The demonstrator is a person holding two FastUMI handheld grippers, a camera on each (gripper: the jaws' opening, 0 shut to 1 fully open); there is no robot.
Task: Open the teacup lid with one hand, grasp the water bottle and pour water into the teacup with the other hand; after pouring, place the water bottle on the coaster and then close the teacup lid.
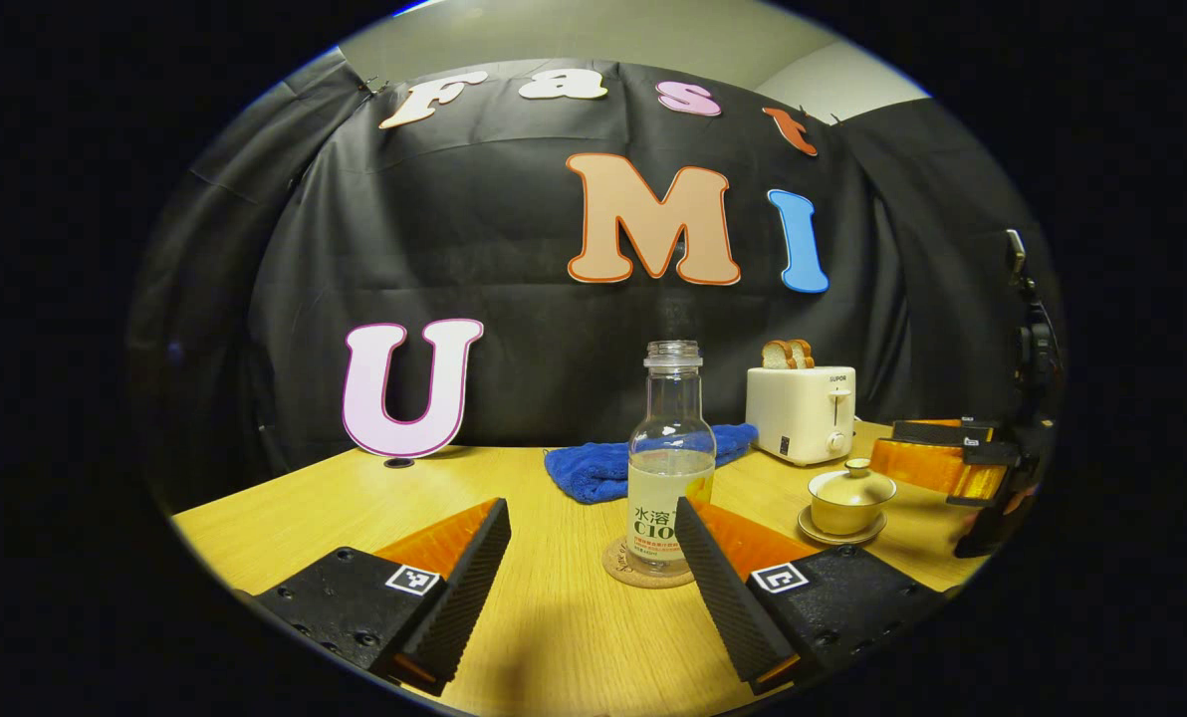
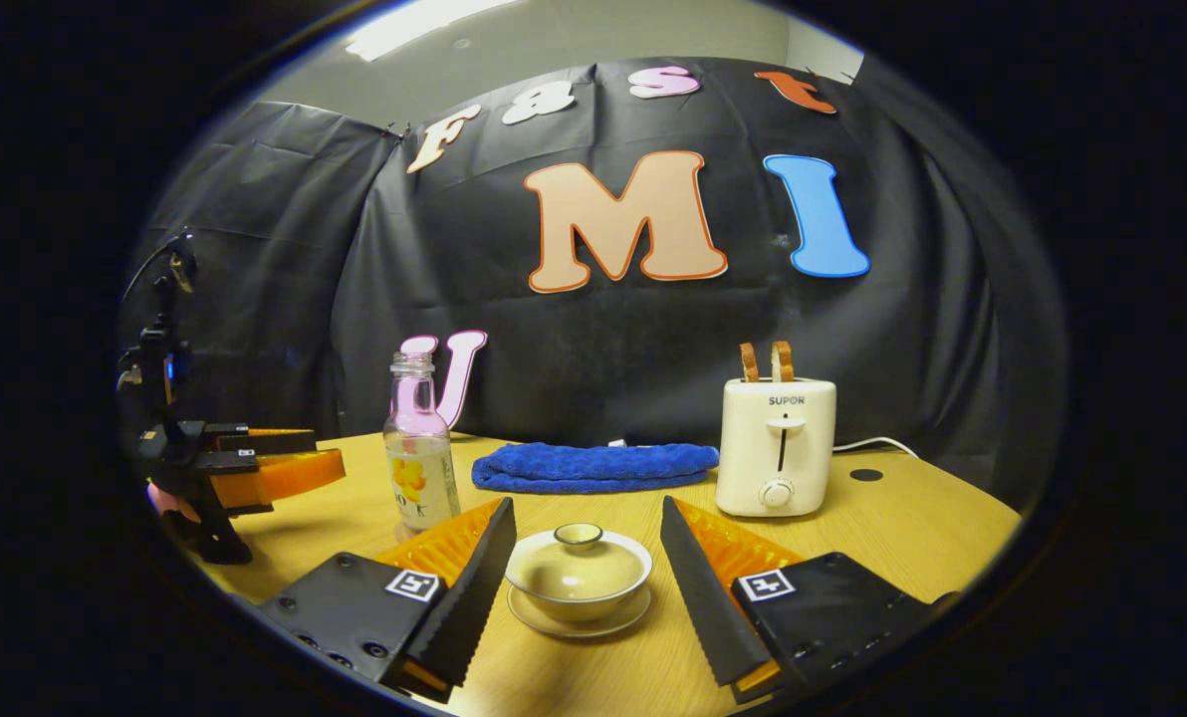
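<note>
— Two grippers, both spread wide and holding nothing: left gripper [image 1: 593, 558], right gripper [image 2: 584, 558].
— Bottle [image 1: 670, 468]?
— Uncapped, upright on its coaster [image 1: 633, 570] — just ahead of the left fingers. Teacup [image 2: 579, 570], lid [image 2: 578, 546] on, sits between the right's.

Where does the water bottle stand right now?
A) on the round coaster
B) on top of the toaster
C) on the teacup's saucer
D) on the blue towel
A: in the left gripper view the water bottle stands upright on the round coaster, between the open fingers of the left gripper, with the blue towel behind it and the teacup off to the side.
</note>
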